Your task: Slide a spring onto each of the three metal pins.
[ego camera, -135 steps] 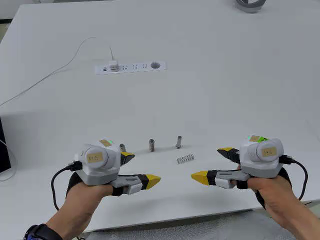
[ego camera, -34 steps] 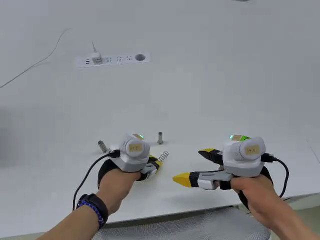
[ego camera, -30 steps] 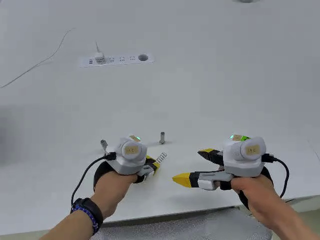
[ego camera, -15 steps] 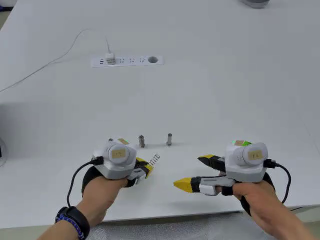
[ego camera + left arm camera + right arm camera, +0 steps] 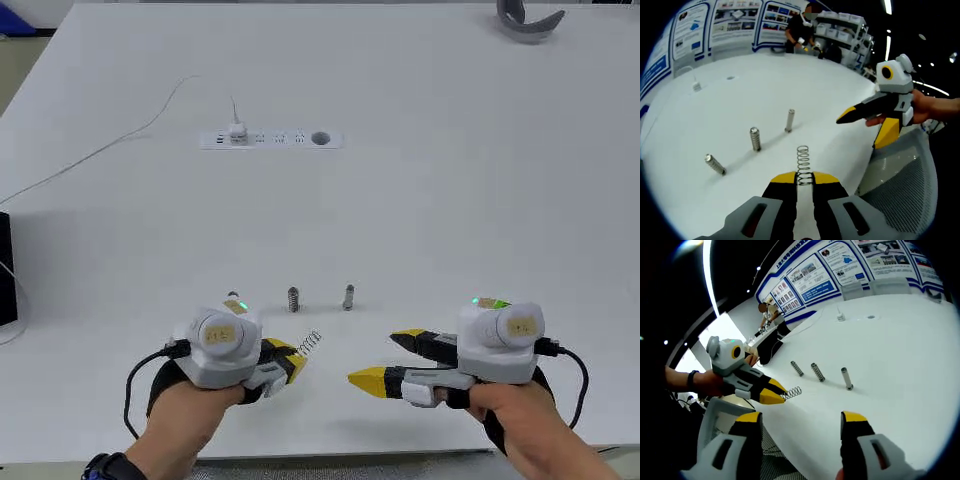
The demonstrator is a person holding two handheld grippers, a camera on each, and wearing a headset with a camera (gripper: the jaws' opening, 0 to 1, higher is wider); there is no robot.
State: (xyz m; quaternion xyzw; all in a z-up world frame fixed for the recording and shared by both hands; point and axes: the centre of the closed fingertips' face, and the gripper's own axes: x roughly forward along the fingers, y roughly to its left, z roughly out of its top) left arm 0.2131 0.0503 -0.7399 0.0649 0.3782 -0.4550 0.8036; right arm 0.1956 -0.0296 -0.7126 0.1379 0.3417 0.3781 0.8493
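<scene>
My left gripper (image 5: 292,362) is shut on one end of a small coil spring (image 5: 310,341), which sticks out past the yellow tips above the table. In the left gripper view the spring (image 5: 803,159) rises from my shut jaws (image 5: 803,178). Ahead stand three pins: the left one (image 5: 715,164) and the middle one (image 5: 755,138) wear springs, while the right pin (image 5: 790,120) is bare. From the head view the bare pin (image 5: 348,296) stands beside the sprung middle pin (image 5: 293,298). My right gripper (image 5: 384,357) hovers open to the right, holding nothing.
A white power strip (image 5: 270,140) with a plug and cable lies farther back on the white table (image 5: 450,200). A grey curved object (image 5: 528,20) sits at the far right corner. The table's front edge runs just under both hands. A person stands far off (image 5: 802,30).
The spring that lay on the table 4.5 s ago is now held in my left gripper, lifted off the surface. The head camera has shifted; my right gripper stays open.
</scene>
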